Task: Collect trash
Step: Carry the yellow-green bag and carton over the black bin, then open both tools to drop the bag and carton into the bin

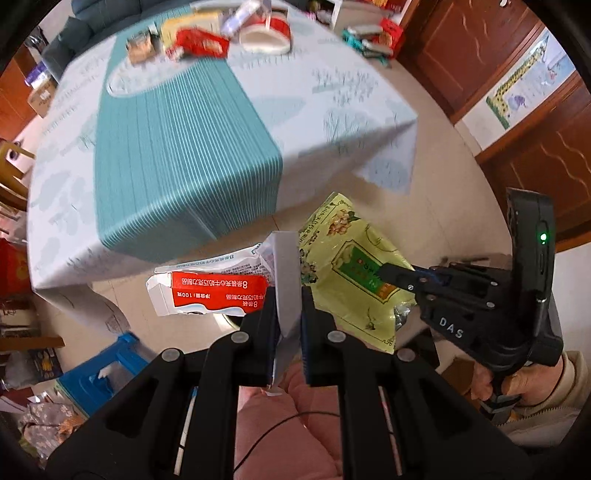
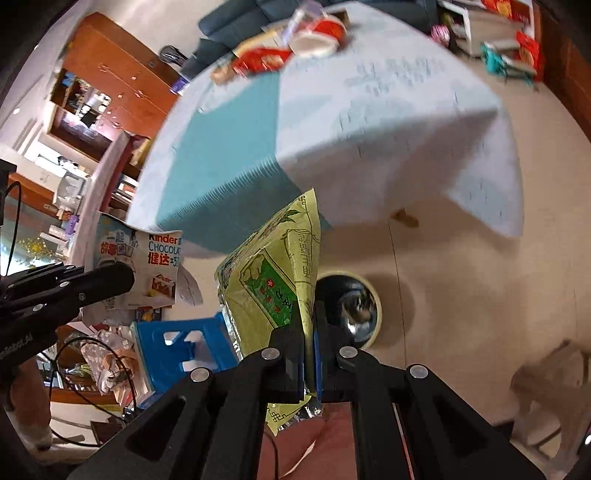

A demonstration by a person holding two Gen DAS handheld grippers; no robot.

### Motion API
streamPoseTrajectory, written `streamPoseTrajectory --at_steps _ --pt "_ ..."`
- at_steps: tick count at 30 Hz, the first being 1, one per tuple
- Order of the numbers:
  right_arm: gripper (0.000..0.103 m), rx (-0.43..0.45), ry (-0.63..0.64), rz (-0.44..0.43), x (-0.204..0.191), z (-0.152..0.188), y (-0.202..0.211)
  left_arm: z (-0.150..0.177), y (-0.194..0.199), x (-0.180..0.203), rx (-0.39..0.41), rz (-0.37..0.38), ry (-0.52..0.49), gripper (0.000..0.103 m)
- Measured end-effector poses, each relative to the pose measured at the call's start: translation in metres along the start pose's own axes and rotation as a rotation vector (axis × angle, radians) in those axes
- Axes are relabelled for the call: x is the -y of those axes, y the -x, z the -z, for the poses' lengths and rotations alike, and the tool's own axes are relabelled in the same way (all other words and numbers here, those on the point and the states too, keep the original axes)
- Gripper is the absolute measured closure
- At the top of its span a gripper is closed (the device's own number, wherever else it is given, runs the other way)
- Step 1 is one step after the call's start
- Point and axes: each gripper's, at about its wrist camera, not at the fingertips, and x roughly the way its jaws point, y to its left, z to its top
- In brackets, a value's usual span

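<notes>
Worktop wore a pale printed cloth with a teal ribbed runner down the middle. At its far end sat a blurred cluster: red wrapper, red-and-white paper bowl on its side, small boxes. Floor carried a blue plastic stool and round bin.

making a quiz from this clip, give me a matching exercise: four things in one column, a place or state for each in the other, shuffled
Things:
1. chocolate box
2. yellow bag
3. trash bin
4. blue stool

Places or states:
A. on the floor, open top showing, beside the table
B. clamped in the right gripper
C. clamped in the left gripper
D. standing on the floor, left of the yellow bag in the right wrist view

Pairs: 1-C, 2-B, 3-A, 4-D
</notes>
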Motion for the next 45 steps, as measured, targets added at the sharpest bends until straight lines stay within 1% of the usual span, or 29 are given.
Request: streamPoseTrajectory --at_steps 5,7,10,17,20,24,26,30,32,34,35,36,37,38,39,41,44,45 --pt "0.099 -0.077 -0.044 0.058 0.012 0.022 -0.054 0.015 -0.057 -0.01 -0.051 0.037 -0.008 0.095" --pt "0.099 -0.103 -0.051 0.095 0.016 0.03 -0.081 0.022 -0.082 -0.017 -0.052 0.046 -0.012 0.095" --pt "0.099 -0.14 -0.062 0.141 0.025 0.045 -0.129 0.033 -0.119 -0.028 -0.055 0.055 -0.01 0.095" --pt "0.099 -0.222 -0.1 0.232 0.047 0.074 -0.249 0.061 -0.234 -0.058 -0.097 0.077 0.002 0.095" --pt "0.099 -0.239 -0.132 0.259 0.059 0.084 -0.292 0.068 -0.272 -0.066 -0.106 0.084 -0.001 0.095" --pt "0.099 -0.272 -0.171 0.275 0.079 0.097 -0.339 0.072 -0.321 -0.075 -0.117 0.099 0.003 0.095" --pt "0.099 -0.287 -0.175 0.28 0.085 0.105 -0.355 0.072 -0.339 -0.077 -0.125 0.106 0.012 0.095" --pt "0.099 -0.305 -0.186 0.286 0.096 0.109 -0.384 0.073 -0.363 -0.08 -0.115 0.108 0.03 0.095" --pt "0.099 -0.314 -0.188 0.286 0.098 0.11 -0.394 0.075 -0.372 -0.081 -0.125 0.104 0.034 0.094" --pt "0.099 -0.327 -0.19 0.279 0.101 0.109 -0.406 0.077 -0.376 -0.083 -0.121 0.094 0.037 0.091" --pt "0.099 -0.33 -0.19 0.269 0.101 0.107 -0.41 0.076 -0.376 -0.084 -0.113 0.086 0.037 0.087" --pt "0.098 -0.338 -0.19 0.259 0.1 0.106 -0.415 0.076 -0.376 -0.086 -0.106 0.081 0.038 0.077" --pt "0.095 -0.346 -0.191 0.254 0.104 0.102 -0.417 0.076 -0.377 -0.089 -0.096 0.076 0.042 0.071" --pt "0.086 -0.356 -0.193 0.251 0.106 0.1 -0.419 0.076 -0.376 -0.092 -0.087 0.069 0.046 0.056" --pt "0.082 -0.361 -0.196 0.248 0.106 0.099 -0.422 0.076 -0.375 -0.095 -0.075 0.056 0.05 0.049" --pt "0.081 -0.353 -0.21 0.23 0.105 0.096 -0.424 0.075 -0.369 -0.099 -0.057 0.039 0.056 0.049" --pt "0.07 -0.313 -0.245 0.19 0.107 0.094 -0.418 0.076 -0.359 -0.107 -0.041 0.019 0.065 0.049" --pt "0.069 -0.289 -0.266 0.163 0.106 0.092 -0.414 0.076 -0.353 -0.109 -0.034 0.013 0.068 0.049"
